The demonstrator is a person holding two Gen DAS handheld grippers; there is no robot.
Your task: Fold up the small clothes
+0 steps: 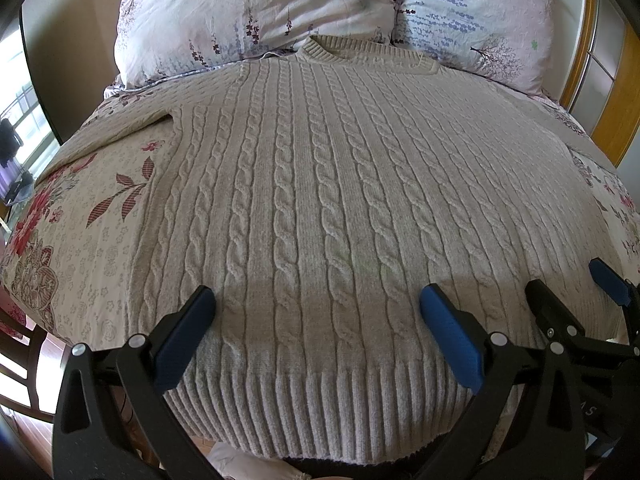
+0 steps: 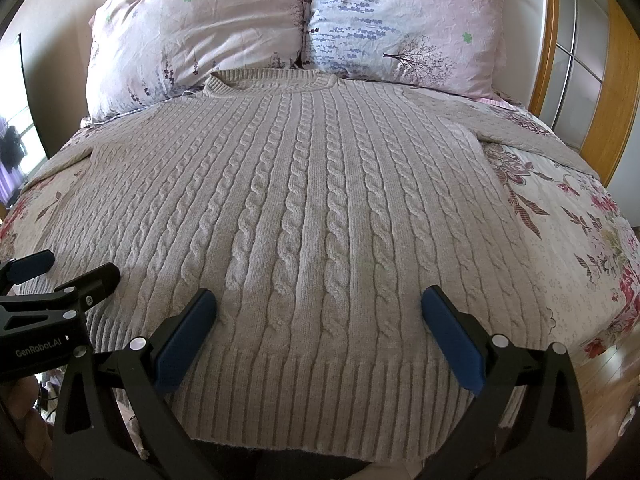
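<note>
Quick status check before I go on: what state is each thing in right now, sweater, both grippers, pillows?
Cable-knit sweater: spread flat and unfolded on the bed, collar toward the pillows, hem nearest the grippers.
Left gripper: open, over the hem, holding nothing.
Right gripper: open, over the hem, holding nothing.
Pillows: two, side by side at the head of the bed.
Floral bedspread: under the sweater.
</note>
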